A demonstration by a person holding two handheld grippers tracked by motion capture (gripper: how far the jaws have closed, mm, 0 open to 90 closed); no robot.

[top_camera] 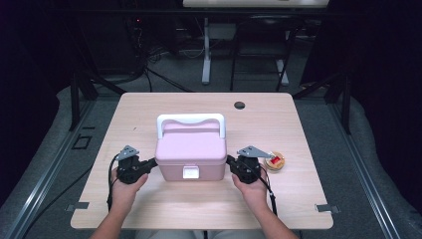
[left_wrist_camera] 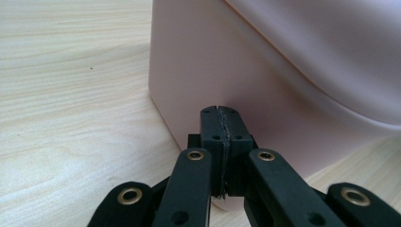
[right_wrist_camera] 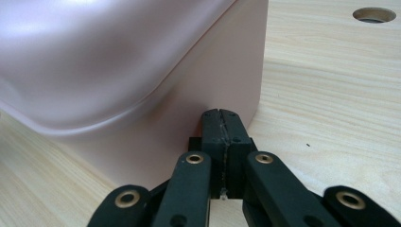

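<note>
Thing in hand: a pink box (top_camera: 191, 154) with a white carry handle (top_camera: 191, 121) folded over its lid and a white latch (top_camera: 191, 173) on the front wall; it stands on the desk (top_camera: 149, 109) between the two tools.
Left hand-held gripper (top_camera: 153, 162): jaws fully together, nothing between them; in the left gripper view its tip (left_wrist_camera: 221, 113) sits low against the box's side wall (left_wrist_camera: 198, 61), near the front corner.
Right hand-held gripper (top_camera: 230, 161): jaws likewise pressed together and empty; in the right gripper view its tip (right_wrist_camera: 221, 115) meets the opposite side wall (right_wrist_camera: 208, 94), low down.
Place of the box: directly ahead of each tip and touching or all but touching it, squeezed from both sides.
Beyond the right tool: a small round item with a red top (top_camera: 274, 161), just outside it, clear of the box.
Handling, as a judgement: stiff moulded plastic, smooth and likely slippery; probably light unless filled, which cannot be told.
Where to take hold: flat lower side walls suit pushing or sliding with shut tips; for lifting, the handle gives a surer hold; the latch is the part to work for opening.
Risk: blunt tips may skid off the glossy walls if pressure is uneven.
</note>
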